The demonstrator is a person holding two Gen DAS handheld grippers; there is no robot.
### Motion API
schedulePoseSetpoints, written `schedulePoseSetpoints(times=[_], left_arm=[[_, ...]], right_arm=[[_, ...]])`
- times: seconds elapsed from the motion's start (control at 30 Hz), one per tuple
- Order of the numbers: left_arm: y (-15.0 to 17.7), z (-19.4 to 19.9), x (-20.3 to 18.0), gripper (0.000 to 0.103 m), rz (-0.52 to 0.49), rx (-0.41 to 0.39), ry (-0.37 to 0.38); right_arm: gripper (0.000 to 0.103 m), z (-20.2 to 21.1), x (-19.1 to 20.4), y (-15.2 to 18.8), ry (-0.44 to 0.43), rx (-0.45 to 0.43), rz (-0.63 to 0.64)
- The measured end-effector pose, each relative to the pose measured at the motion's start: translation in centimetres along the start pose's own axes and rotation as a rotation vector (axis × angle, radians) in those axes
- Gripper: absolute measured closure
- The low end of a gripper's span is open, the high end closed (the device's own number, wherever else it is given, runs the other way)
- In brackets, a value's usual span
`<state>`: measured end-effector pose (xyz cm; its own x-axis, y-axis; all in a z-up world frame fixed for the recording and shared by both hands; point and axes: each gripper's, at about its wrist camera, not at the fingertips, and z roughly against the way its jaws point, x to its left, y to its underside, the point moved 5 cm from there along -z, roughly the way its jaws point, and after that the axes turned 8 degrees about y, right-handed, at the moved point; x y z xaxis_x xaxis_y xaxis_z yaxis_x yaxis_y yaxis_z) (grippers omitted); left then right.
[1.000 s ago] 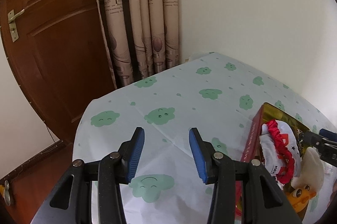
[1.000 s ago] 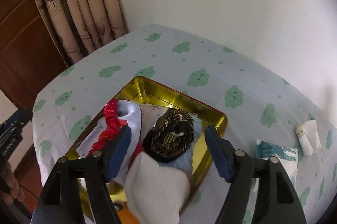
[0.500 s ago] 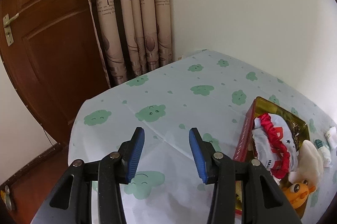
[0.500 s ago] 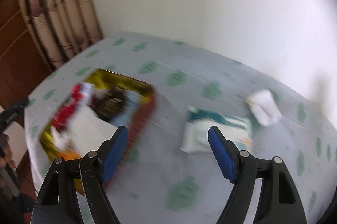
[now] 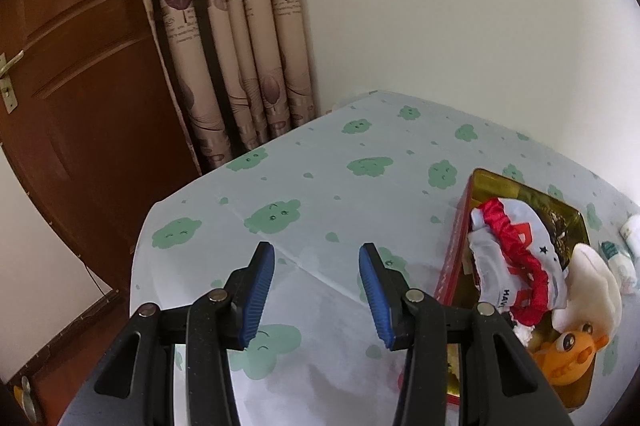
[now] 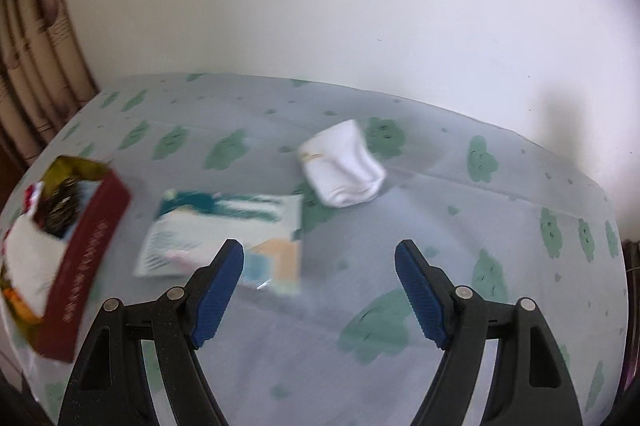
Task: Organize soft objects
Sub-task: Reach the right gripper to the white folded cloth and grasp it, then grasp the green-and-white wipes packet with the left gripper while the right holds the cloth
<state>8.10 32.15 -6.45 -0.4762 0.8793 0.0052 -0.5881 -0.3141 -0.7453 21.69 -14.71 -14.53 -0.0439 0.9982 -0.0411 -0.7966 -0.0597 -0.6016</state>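
At 9 o'clock in the right wrist view, a red tin is seen already stuffed with soft items. At 10 o'clock from the right gripper, a flat packet is lying on the cloud-print tablecloth; a rolled white sock is found at 12 o'clock, near the packet but apart. The right gripper's 2 fingers are spread, with nothing pinched. The left gripper is likewise held spread and empty over bare cloth, the tin at its 3 o'clock.

The tablecloth could be pinched along with the sock if the jaws are lowered too far. An item could be spilled from the overfilled tin when another is pressed in.
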Motion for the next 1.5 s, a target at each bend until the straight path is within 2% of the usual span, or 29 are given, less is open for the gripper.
schedulePoseSetpoints(times=[0.27, 0.43, 0.63, 0.73, 0.8, 0.9, 1.17, 1.3, 1.5], left_arm=[[0.8, -1.1, -0.7, 0.058, -0.006, 0.045, 0.065], [0.4, -1.0, -1.3, 0.058, 0.000, 0.064, 0.075], [-0.7, -0.7, -3.4, 0.058, -0.058, 0.084, 0.078], [-1.4, -0.2, -5.1, 0.058, -0.092, 0.072, 0.090], [-1.9, 0.3, -6.7, 0.058, -0.116, 0.061, 0.113], [-2.2, 0.8, -9.1, 0.058, -0.145, 0.058, 0.160], [-1.0, 2.4, -16.9, 0.058, -0.266, 0.076, 0.279], [-0.1, 3.2, -19.8, 0.058, -0.290, 0.095, 0.348], [0.6, 4.4, -23.8, 0.058, -0.348, 0.094, 0.395]], right_arm=[[0.027, -5.8, -0.8, -2.3, 0.000, 0.018, 0.017], [0.027, -9.1, -0.3, -3.8, 0.017, 0.034, 0.064], [0.028, -12.5, 0.4, -4.8, 0.010, 0.049, 0.103], [0.038, -12.6, 0.5, -4.9, -0.013, 0.031, 0.099], [0.054, -12.3, 0.7, -4.8, -0.026, 0.022, 0.090], [0.064, -11.8, 0.9, -4.5, -0.013, 0.002, 0.103], [0.067, -9.2, -0.6, -1.6, 0.005, 0.001, 0.080], [0.067, -7.9, -2.3, 0.4, 0.020, 0.008, 0.068], [0.067, -5.7, -5.2, 3.4, 0.054, 0.003, 0.067]])
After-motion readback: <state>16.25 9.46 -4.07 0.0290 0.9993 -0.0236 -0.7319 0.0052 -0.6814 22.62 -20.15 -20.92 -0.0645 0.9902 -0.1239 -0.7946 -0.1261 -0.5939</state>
